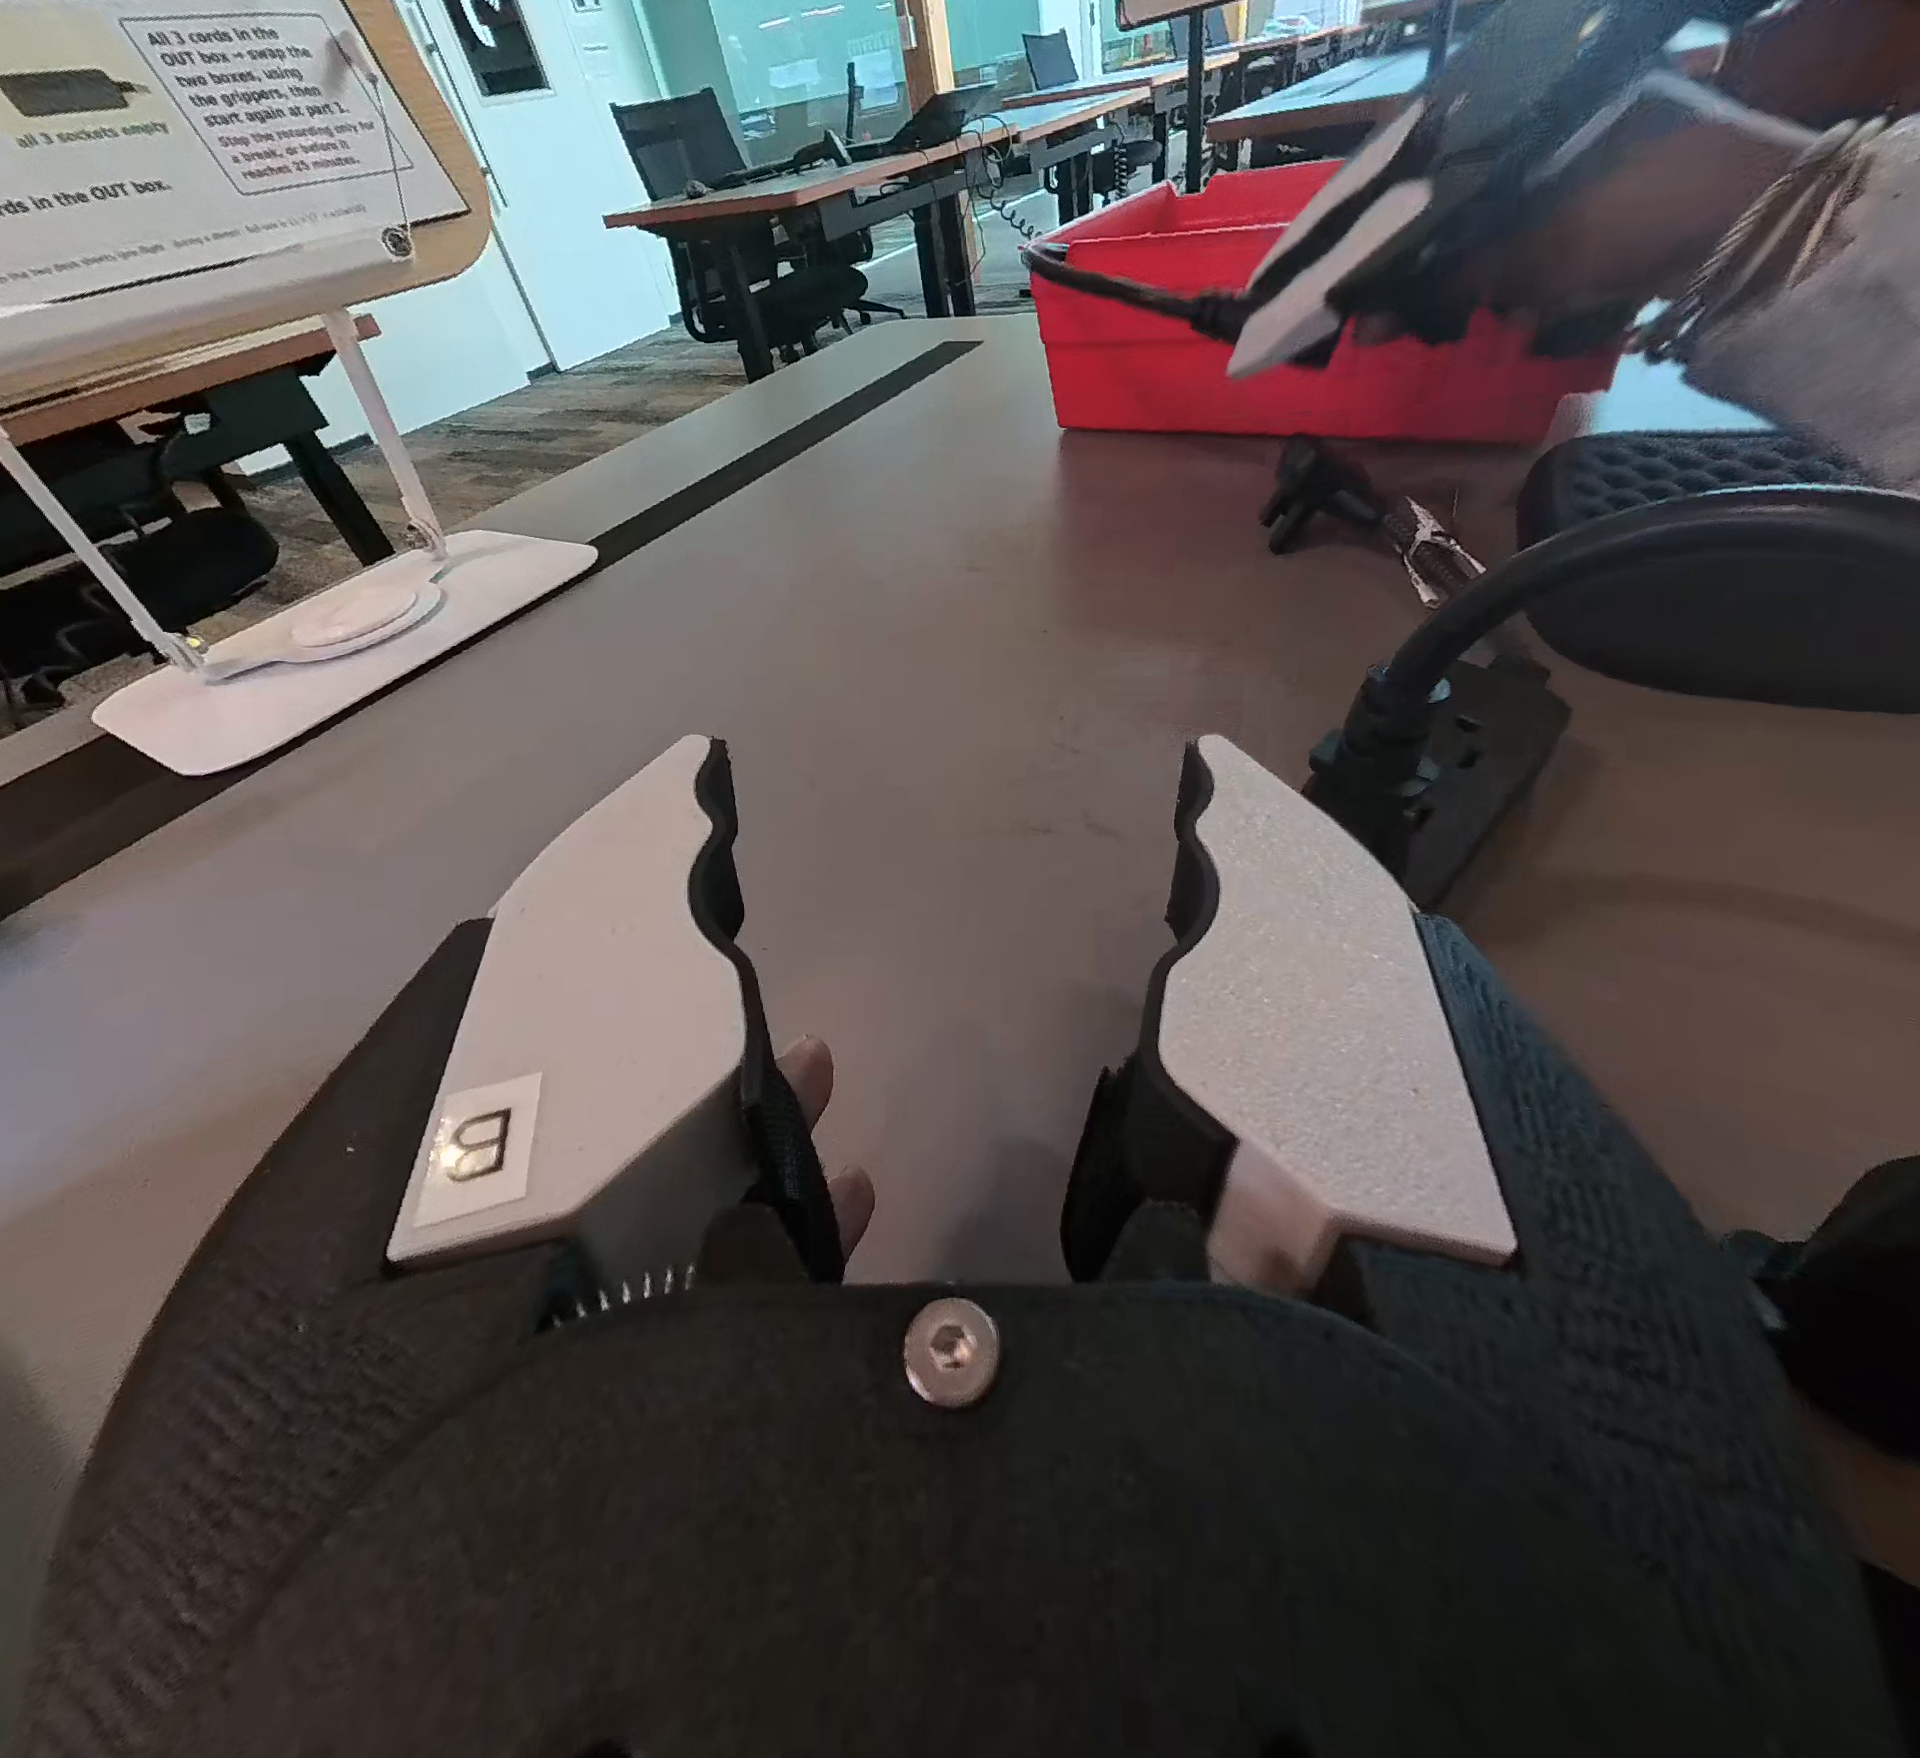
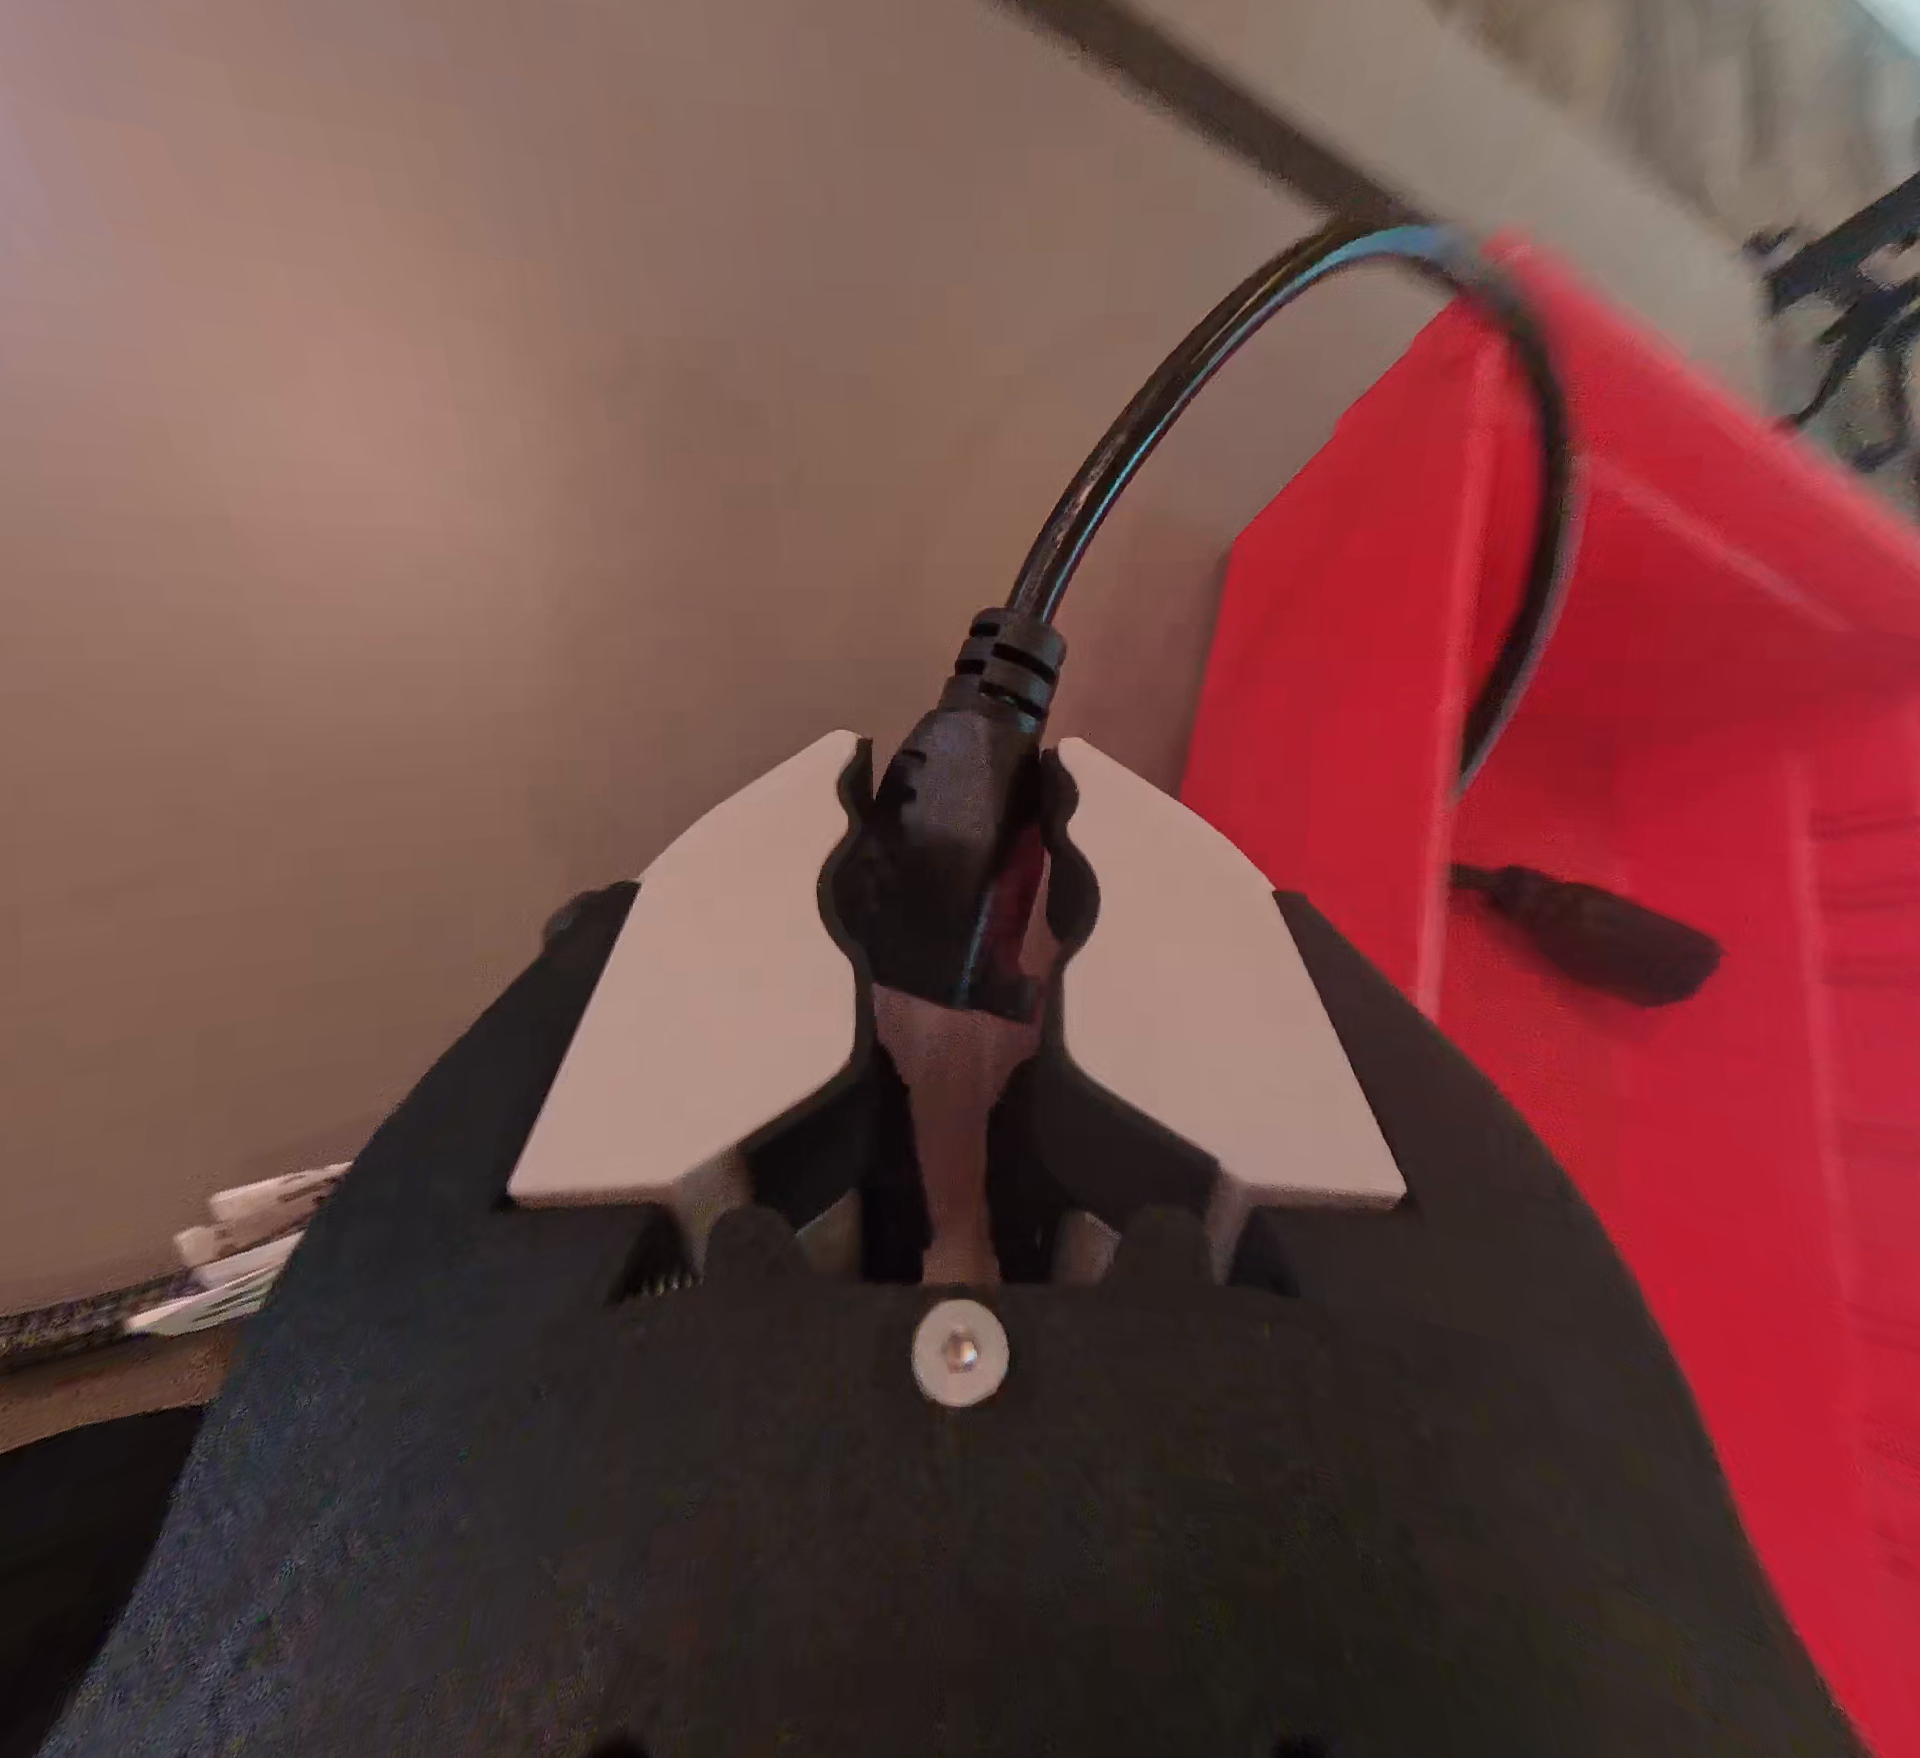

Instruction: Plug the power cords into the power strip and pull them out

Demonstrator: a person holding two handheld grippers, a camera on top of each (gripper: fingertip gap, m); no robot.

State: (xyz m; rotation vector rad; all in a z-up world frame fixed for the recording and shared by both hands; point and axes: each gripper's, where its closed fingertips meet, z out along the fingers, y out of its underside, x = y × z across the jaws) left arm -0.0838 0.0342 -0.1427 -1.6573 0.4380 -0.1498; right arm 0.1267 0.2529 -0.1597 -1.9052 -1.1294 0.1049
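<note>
Spread fingers [image 1: 956, 835] above brown desk [image 1: 883, 617]

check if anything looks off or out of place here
Mostly fine. One oddity: the black power cord held at its plug by the right gripper loops over the red bin's rim, so it could snag when moved.

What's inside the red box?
Inside the red box lies a black plug, and the cord from the right gripper's plug curves over the rim. The rest is hidden by the walls and gripper.
</note>
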